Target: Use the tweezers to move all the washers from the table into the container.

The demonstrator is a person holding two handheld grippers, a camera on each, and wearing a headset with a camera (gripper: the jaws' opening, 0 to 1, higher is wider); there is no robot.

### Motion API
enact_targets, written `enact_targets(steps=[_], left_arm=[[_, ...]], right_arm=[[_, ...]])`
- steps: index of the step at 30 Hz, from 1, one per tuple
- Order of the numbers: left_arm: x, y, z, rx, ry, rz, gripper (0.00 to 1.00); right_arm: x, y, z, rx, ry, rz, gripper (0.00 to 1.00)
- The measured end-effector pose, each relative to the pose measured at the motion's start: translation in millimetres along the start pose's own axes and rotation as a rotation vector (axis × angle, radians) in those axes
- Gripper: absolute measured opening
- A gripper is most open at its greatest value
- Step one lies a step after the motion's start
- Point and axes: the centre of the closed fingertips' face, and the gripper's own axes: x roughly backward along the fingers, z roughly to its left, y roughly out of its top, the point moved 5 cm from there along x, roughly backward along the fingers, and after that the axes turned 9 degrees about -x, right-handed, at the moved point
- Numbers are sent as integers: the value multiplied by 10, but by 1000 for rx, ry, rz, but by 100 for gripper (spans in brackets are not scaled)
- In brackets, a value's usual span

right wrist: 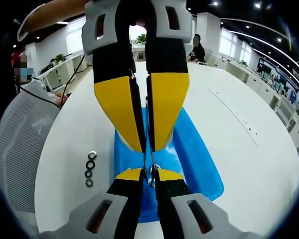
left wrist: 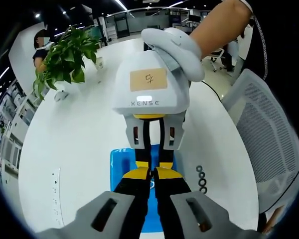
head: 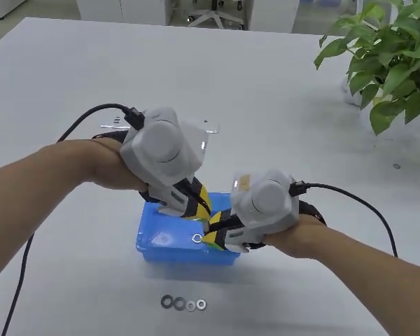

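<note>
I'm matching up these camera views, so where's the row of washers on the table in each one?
Head view: washers at bottom centre, just below the blue container.
Left gripper view: washers at lower right, right of the blue container.
Right gripper view: washers left of centre, left of the blue container.
Shared landmark: the blue container.

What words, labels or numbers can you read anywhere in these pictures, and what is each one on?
"XENSE": printed on the white body of the right gripper, in the left gripper view.
Handwritten mark on the tan sticker above it: too scrawled to read for sure.
The same sticker in the head view: too small to read.
No text seen on the blue box or the washers.
</note>
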Motion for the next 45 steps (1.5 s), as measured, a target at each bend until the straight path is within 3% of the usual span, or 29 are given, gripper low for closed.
enact_targets(steps=[13, 29, 45], left_arm=[[23, 48, -3, -6, 3, 0, 7], [183, 201, -73, -40, 21, 8, 7], [291, 316, -213, -54, 24, 19, 7]], right_arm=[[46, 19, 14, 6, -7, -4, 11], [196, 138, 125, 26, -35, -35, 11], [309, 195, 301, 39, -44, -56, 11]])
